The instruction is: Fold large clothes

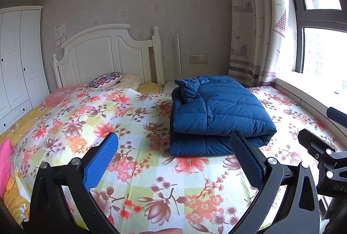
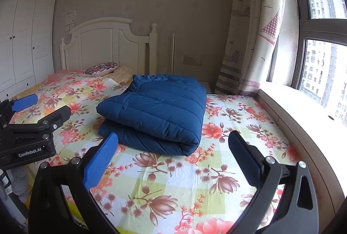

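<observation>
Floral cotton bedsheet [image 1: 134, 171], puffy quilted blue jacket [image 1: 216, 112] folded rectangular

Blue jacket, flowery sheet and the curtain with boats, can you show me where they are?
blue jacket [image 2: 158, 112], right wrist view, top layer of the folded bundle.
flowery sheet [image 2: 238, 125], right wrist view, bare part right of the jacket.
curtain [image 1: 249, 17], left wrist view, the boat drawings.

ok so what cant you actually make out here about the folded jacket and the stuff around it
- Blue jacket: sleeves, zip and front tucked inside the fold in both views.
- Its near right corner: covered by the left gripper finger in the left wrist view.
- Wall notice: print too small to read.
- Pillows by the headboard: partly hidden behind the floral sheet.
- Right gripper: only its fingers show, body cut off by the bottom edge.
</observation>
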Action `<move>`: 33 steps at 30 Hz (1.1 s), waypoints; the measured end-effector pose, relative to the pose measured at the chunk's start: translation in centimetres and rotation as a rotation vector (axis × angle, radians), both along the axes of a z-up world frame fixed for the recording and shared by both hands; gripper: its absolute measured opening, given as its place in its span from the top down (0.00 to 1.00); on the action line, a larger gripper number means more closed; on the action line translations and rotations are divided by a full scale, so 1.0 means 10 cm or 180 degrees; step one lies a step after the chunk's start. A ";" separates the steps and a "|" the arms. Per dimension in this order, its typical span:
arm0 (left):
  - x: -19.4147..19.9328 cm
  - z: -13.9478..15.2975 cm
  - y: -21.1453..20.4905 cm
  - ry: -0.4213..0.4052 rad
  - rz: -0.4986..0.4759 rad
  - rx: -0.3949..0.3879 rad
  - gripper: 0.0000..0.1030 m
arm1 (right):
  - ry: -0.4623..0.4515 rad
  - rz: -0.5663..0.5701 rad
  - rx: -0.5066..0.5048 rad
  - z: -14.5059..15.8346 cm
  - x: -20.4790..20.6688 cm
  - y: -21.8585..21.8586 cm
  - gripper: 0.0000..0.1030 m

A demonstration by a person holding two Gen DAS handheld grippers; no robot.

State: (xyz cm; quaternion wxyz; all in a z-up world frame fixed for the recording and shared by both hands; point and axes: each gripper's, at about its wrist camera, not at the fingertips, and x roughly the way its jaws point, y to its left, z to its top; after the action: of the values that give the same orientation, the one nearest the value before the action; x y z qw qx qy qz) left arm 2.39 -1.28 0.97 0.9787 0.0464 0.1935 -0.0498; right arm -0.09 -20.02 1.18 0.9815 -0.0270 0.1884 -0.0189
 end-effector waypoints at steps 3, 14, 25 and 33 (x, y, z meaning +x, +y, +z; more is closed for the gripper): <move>0.00 0.00 0.00 0.0000 0.0001 0.0002 0.04 | -0.0025 0.0008 0.0000 0.02 -0.02 0.00 0.02; 0.00 0.00 0.03 -0.0015 0.0013 -0.0012 0.04 | -0.0073 0.0032 -0.0030 0.07 -0.07 0.05 0.02; 0.00 0.02 0.04 -0.0024 0.0010 -0.0005 0.04 | -0.0078 0.0039 -0.0032 0.09 -0.08 0.06 0.02; 0.00 0.02 0.04 -0.0024 0.0012 -0.0002 0.04 | -0.0097 0.0030 -0.0031 0.11 -0.09 0.05 0.02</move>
State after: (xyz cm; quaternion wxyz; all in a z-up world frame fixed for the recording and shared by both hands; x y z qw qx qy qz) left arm 2.36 -0.89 1.16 0.9795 0.0459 0.1900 -0.0479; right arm -0.99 -19.48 2.25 0.9842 -0.0323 0.1732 -0.0156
